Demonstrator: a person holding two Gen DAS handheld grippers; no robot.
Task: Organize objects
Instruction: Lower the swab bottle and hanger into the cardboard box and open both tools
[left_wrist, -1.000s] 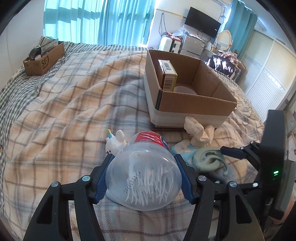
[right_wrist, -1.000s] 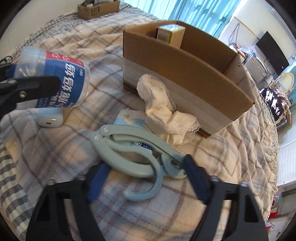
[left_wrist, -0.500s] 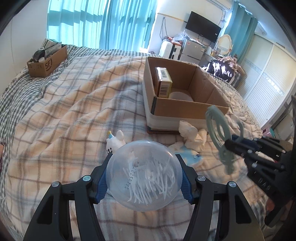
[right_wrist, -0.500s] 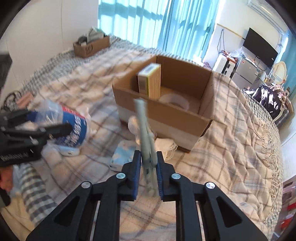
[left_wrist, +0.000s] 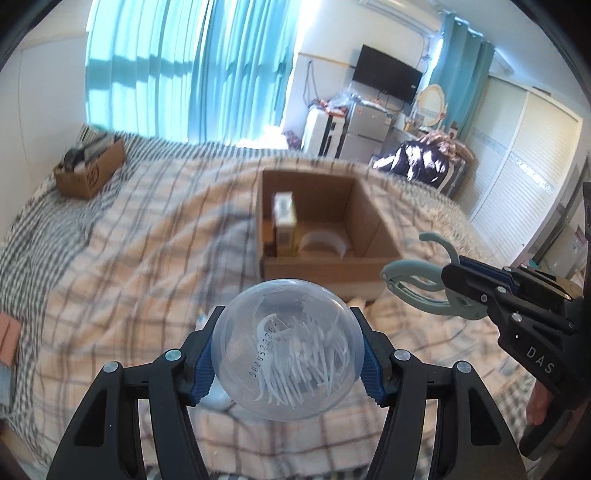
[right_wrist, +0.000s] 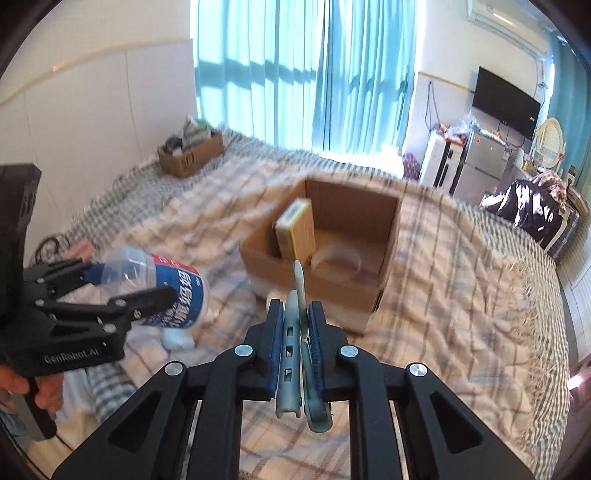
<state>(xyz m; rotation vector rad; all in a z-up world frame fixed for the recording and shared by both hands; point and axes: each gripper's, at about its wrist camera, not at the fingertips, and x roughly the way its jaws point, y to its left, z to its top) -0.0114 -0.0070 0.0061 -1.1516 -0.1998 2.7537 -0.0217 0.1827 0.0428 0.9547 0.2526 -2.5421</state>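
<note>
your left hand-held gripper (left_wrist: 288, 354) is closed on the sides of a clear jar (left_wrist: 288, 349) of white picks, held level with its base facing the camera; from the right wrist view its blue and red label shows. your right hand-held gripper (right_wrist: 297, 345) is pinched nearly shut on the flat of a pale green clip (right_wrist: 300, 332), gripped edge-on with its looped handles sticking out ahead. both loads are up off the bed (left_wrist: 122, 258), near each other but apart.

below the jar a small white item (right_wrist: 179, 338) lies on the plaid blanket, too blurred to name. beyond is the open box (left_wrist: 325, 264), already holding an upright yellow carton (right_wrist: 297, 232) and a clear round lid or dish (right_wrist: 336, 260). a smaller box (left_wrist: 90, 168) sits far off near the curtains.

you look mid-carry, between pickup and drop. next, bring each load over the box's near wall, lower it into the free floor right of the carton, and only then open; go one at a time so the grippers don't collide.
</note>
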